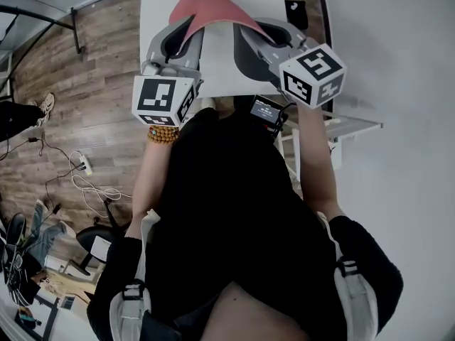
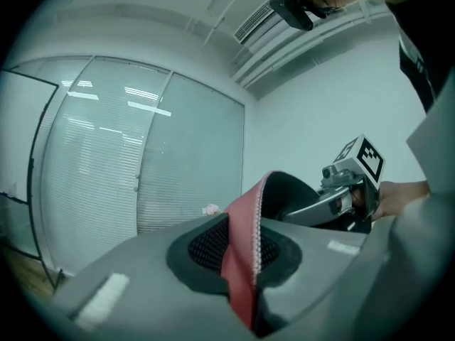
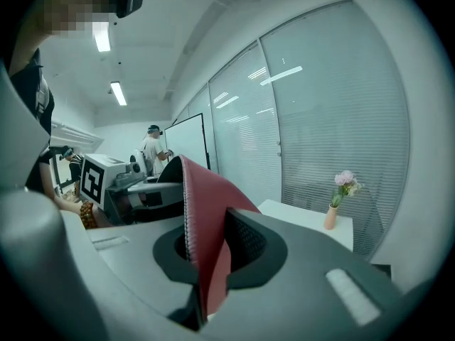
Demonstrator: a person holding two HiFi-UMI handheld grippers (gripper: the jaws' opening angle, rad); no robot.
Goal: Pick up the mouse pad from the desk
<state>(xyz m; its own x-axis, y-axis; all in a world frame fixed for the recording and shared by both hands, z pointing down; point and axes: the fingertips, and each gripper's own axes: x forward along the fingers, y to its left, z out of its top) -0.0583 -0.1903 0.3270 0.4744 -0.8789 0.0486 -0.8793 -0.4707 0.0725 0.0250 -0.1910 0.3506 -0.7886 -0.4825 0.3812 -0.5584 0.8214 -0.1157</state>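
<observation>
The red mouse pad (image 1: 207, 9) arches upward, held off the white desk (image 1: 220, 62) by both grippers. My left gripper (image 1: 186, 35) pinches the pad's left edge, and my right gripper (image 1: 264, 35) pinches its right edge. In the left gripper view the red pad (image 2: 245, 251), black on its underside, is clamped between the grey jaws, and the right gripper (image 2: 341, 190) shows across from it. In the right gripper view the same pad (image 3: 206, 233) stands clamped between the jaws, with the left gripper (image 3: 121, 180) beyond.
A wooden floor (image 1: 85, 119) with cables lies left of the desk. A white wall (image 1: 398, 62) is on the right. A second white table with a small flower vase (image 3: 333, 215) stands by the glass partition. A person (image 3: 151, 151) stands at a whiteboard far off.
</observation>
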